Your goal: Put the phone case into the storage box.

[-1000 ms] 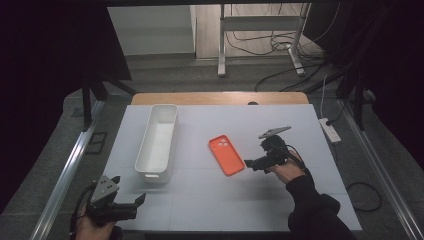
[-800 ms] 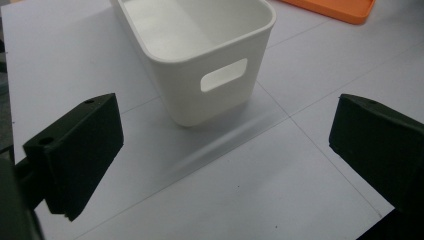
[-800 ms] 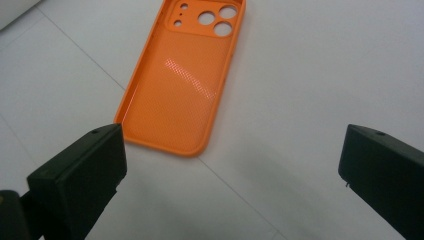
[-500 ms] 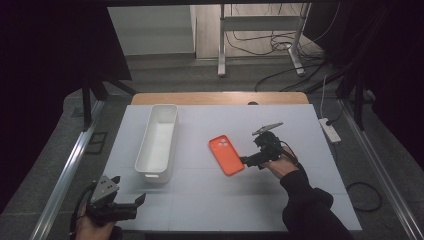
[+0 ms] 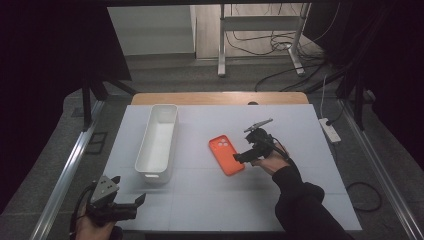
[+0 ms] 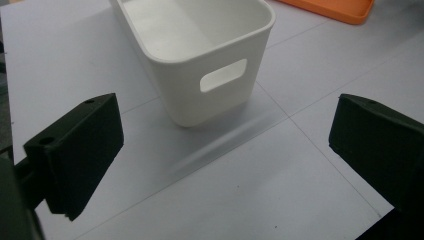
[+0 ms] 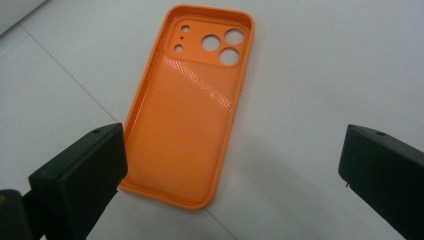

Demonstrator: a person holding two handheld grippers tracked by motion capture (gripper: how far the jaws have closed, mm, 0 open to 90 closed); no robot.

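Phone case in reach, bin waiting

Case first: we have an orange phone case (image 7: 190, 120) lying flat on the white worktop (image 5: 300, 200), hollow side up, camera cut-outs at the far end. It sits roughly mid-worktop, to the right of a long white bin (image 5: 159, 142) and well apart from it. Lying open side up, its raised rim offers an edge to pinch, which we judge is why our right hand-held gripper (image 5: 241, 158) comes in low at the case's near right corner. Its jaws are spread wide and hold nothing; in the right gripper view one jaw sits just beside the case's near left edge, the other well off over bare worktop.

Our left hand-held gripper (image 5: 131, 206) hangs at the near left corner of the worktop, jaws likewise released and empty, facing the bin's near end with its handle slot (image 6: 223, 75). We read that as standing by, not working.

Around us: the bin is empty, and the stretch between case and bin is bare, so nothing blocks a carry across. A white power strip (image 5: 331, 130) lies off the right edge, clear of the work.
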